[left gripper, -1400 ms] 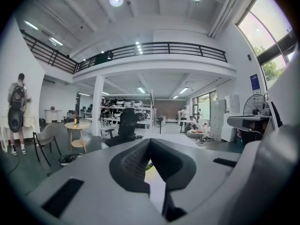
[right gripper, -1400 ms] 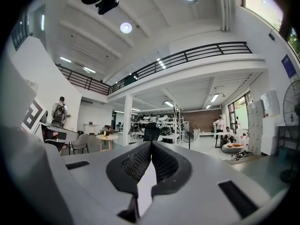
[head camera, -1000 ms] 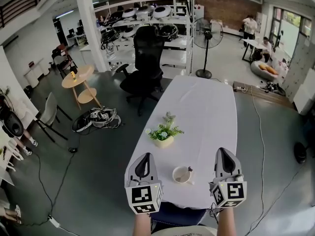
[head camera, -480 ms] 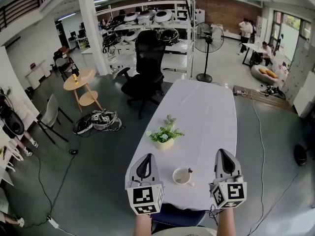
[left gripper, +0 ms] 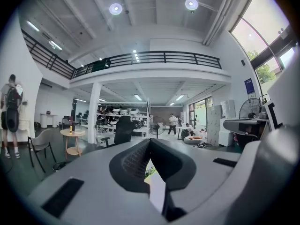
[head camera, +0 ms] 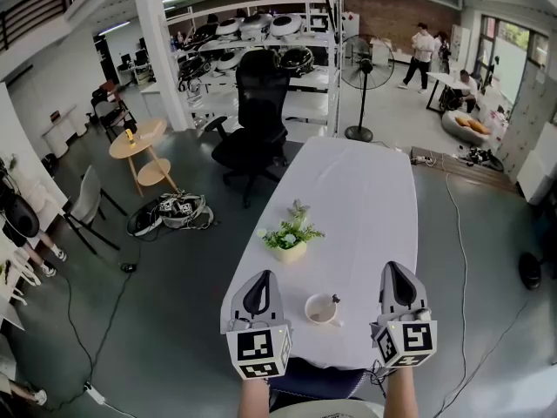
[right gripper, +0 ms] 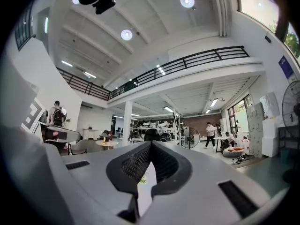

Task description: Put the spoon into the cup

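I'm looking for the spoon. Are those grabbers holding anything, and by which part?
Nothing is held. The left gripper and the right gripper both have their fingers shut together, empty, on either side of the cup.

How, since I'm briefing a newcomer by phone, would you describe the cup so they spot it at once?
Find the long white table mid-hall. The cup stands at its near end. Unlike the leafy potted plant farther along, it is low, pale and round, with something small and dark at its rim.

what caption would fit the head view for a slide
Left gripper and right gripper, both shut, flank a cup on the white table, a potted plant beyond.
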`<state>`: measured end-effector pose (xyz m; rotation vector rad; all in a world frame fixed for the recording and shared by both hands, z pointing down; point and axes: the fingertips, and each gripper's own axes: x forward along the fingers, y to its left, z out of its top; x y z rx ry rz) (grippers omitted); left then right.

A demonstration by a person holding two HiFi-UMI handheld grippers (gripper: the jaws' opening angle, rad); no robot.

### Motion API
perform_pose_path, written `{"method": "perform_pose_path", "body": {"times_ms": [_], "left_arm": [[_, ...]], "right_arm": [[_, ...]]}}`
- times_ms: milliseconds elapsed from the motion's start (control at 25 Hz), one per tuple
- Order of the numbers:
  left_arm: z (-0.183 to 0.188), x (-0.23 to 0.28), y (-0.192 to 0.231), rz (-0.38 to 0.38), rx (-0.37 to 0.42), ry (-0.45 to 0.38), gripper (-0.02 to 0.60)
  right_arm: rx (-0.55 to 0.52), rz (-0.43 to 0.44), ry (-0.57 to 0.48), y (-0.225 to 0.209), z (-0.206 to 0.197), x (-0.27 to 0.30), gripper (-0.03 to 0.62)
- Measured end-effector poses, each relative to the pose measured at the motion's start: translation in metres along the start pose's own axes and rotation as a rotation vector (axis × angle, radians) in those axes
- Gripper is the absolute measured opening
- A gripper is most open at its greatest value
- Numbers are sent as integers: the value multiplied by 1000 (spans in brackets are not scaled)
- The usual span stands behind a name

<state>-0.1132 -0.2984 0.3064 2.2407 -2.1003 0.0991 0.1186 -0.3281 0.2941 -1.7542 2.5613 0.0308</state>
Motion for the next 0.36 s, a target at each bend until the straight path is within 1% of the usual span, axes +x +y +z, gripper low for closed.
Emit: {"method": "perform_pose_path", "body": {"times_ms": [360], "left_arm": [[5, 4, 1, -6, 0, 0, 12]], "right_arm": [[-3, -4, 4, -1, 4, 4, 14]]}}
